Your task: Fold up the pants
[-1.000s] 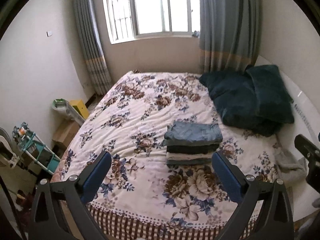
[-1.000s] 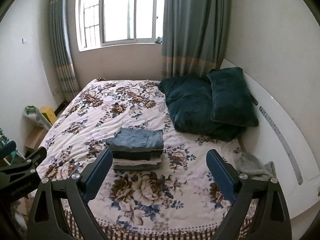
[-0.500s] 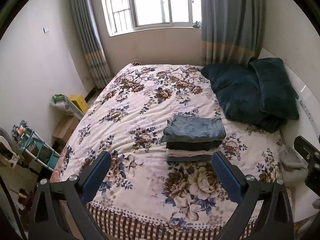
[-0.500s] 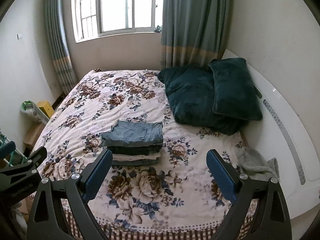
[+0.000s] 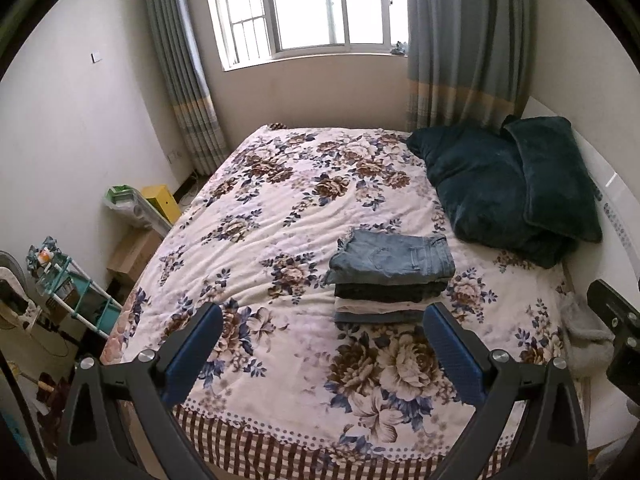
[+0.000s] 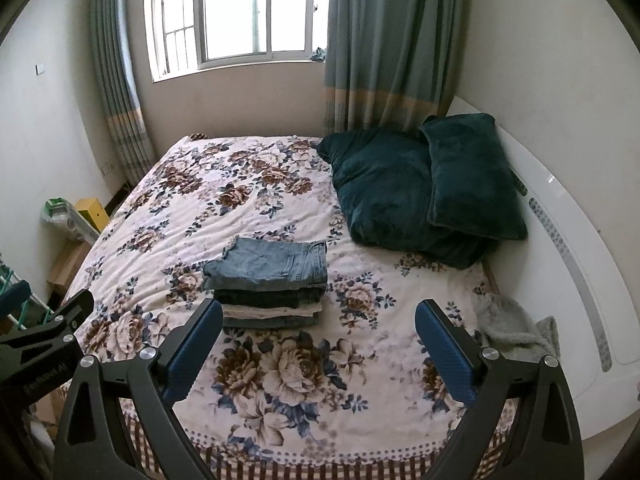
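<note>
A stack of folded pants [image 5: 390, 280] lies on the floral bedspread [image 5: 280, 216], light blue jeans on top; it also shows in the right wrist view [image 6: 268, 282]. My left gripper [image 5: 322, 344] is open and empty, held above the near edge of the bed, short of the stack. My right gripper [image 6: 318, 340] is open and empty too, to the right of the stack and above the bed's near edge. The left gripper's body [image 6: 40, 344] shows at the left edge of the right wrist view.
Two dark teal pillows [image 6: 424, 188] lie at the right against the white headboard [image 6: 568, 232]. A grey fluffy cloth [image 6: 508, 328] lies at the bed's right near corner. A teal rack [image 5: 68, 292], boxes and a yellow container [image 5: 162, 202] stand left of the bed.
Both grippers have tilted slightly, so the bed and stack sit a little lower and nearer in both views. The stack has not moved. Both grippers stay open.
</note>
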Demonstrator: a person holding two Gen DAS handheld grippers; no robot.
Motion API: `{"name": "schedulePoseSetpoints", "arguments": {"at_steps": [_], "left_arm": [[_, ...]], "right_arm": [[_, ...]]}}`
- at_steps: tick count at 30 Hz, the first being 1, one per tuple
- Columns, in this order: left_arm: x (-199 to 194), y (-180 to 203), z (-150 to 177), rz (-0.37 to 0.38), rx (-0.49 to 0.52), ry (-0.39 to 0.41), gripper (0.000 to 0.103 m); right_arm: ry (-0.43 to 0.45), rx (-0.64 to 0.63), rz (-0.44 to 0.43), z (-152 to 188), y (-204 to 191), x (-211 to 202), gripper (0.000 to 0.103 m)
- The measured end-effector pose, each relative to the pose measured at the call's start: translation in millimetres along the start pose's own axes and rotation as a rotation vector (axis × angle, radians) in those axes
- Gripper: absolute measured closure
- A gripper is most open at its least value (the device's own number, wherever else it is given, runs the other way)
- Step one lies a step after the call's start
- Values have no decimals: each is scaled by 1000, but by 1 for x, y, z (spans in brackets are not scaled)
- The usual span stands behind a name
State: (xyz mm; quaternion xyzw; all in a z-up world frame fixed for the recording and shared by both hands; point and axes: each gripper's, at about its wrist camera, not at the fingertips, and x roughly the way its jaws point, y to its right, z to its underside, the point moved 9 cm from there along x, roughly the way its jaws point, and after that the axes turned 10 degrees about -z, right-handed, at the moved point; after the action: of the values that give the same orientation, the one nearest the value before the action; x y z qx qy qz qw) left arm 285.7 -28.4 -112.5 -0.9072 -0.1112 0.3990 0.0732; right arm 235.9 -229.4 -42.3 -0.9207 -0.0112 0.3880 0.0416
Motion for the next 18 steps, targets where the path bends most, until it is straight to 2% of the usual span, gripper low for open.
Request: {"name": "schedulePoseSetpoints", "arguments": {"at_steps": [8,18], "left_arm": [[-3,2,0,3,0,9,0],[-8,5,-3,8,2,19,0]], "right_arm": [[-2,2,-1,11,-3,5,4],[-3,4,-6,10,-3,4,4]]}}
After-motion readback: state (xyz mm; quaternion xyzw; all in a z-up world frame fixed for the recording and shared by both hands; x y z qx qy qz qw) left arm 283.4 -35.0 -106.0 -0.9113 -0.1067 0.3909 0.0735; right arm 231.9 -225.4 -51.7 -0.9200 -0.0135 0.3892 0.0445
